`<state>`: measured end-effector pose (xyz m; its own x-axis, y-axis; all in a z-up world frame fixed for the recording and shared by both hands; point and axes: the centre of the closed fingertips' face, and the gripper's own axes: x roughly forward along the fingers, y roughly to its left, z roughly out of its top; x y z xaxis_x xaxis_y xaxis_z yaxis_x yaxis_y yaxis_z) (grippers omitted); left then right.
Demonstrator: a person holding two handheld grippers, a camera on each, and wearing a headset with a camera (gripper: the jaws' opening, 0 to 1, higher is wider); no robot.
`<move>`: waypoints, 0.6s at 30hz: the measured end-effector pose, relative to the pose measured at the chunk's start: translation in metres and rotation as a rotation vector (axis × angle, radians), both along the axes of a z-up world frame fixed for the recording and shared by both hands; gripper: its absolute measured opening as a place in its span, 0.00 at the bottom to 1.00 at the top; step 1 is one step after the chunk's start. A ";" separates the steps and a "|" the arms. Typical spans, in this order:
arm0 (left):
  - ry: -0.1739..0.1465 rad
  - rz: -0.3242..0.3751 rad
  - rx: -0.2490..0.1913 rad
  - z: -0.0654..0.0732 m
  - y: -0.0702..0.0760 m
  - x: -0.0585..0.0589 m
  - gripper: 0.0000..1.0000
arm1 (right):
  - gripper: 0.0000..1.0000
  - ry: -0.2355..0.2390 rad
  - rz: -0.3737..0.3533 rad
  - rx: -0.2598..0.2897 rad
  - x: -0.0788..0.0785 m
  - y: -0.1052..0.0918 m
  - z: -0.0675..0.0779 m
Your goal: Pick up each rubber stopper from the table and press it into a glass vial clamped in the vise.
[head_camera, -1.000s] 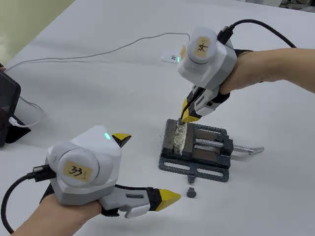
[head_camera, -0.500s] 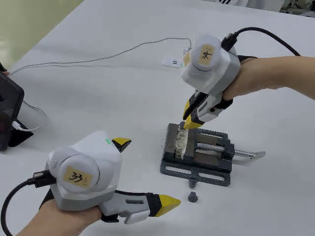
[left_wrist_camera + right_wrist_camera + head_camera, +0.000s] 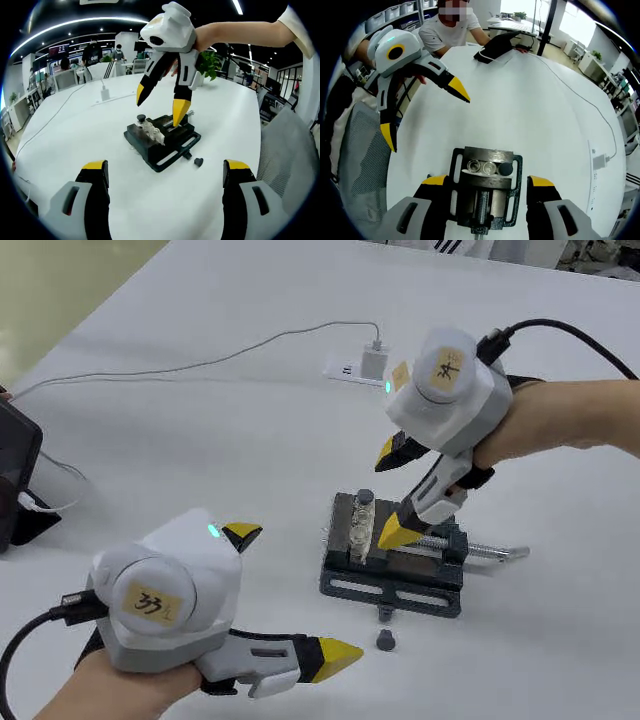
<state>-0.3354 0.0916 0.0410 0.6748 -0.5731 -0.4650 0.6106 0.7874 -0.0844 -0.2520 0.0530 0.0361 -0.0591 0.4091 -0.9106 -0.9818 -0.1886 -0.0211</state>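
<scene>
A black vise (image 3: 440, 578) holds a row of glass vials (image 3: 358, 535). The far vial carries a dark rubber stopper (image 3: 365, 497); in the right gripper view this stopper (image 3: 505, 169) sits beside two uncapped vials (image 3: 482, 166). My right gripper (image 3: 393, 493) hangs open just right of the vials, holding nothing. A loose stopper (image 3: 385, 641) lies on the table in front of the vise, also seen in the left gripper view (image 3: 198, 162). My left gripper (image 3: 290, 595) is open and low at the front left, well apart from the vise (image 3: 167, 150).
A white charger plug (image 3: 373, 364) and its cable lie behind the vise. A dark device (image 3: 15, 465) stands at the left table edge. A seated person (image 3: 452, 30) is beyond the table's far side, with a dark tablet (image 3: 497, 47) on it.
My right gripper has opened, let go of the stopper now sitting on the far vial, and drawn off to the right. The left gripper has stayed roughly in place.
</scene>
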 end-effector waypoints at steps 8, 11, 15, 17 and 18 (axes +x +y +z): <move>-0.012 -0.009 0.009 0.004 0.002 -0.004 0.94 | 0.71 0.013 -0.031 0.033 -0.016 -0.014 -0.002; -0.016 -0.013 0.016 0.006 0.004 -0.006 0.94 | 0.70 0.021 -0.044 0.041 -0.023 -0.018 -0.002; -0.017 -0.017 0.022 0.006 0.005 -0.009 0.94 | 0.69 0.029 -0.058 0.053 -0.036 -0.022 -0.003; -0.019 -0.019 0.026 0.006 0.006 -0.010 0.94 | 0.68 0.032 -0.065 0.059 -0.040 -0.025 -0.004; -0.021 -0.021 0.026 0.007 0.006 -0.011 0.94 | 0.67 0.034 -0.067 0.060 -0.042 -0.026 -0.004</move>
<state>-0.3465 0.0972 0.0478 0.6726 -0.5750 -0.4658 0.6281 0.7764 -0.0515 -0.2939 0.0273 0.0321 -0.0600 0.4667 -0.8824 -0.9925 -0.1221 0.0029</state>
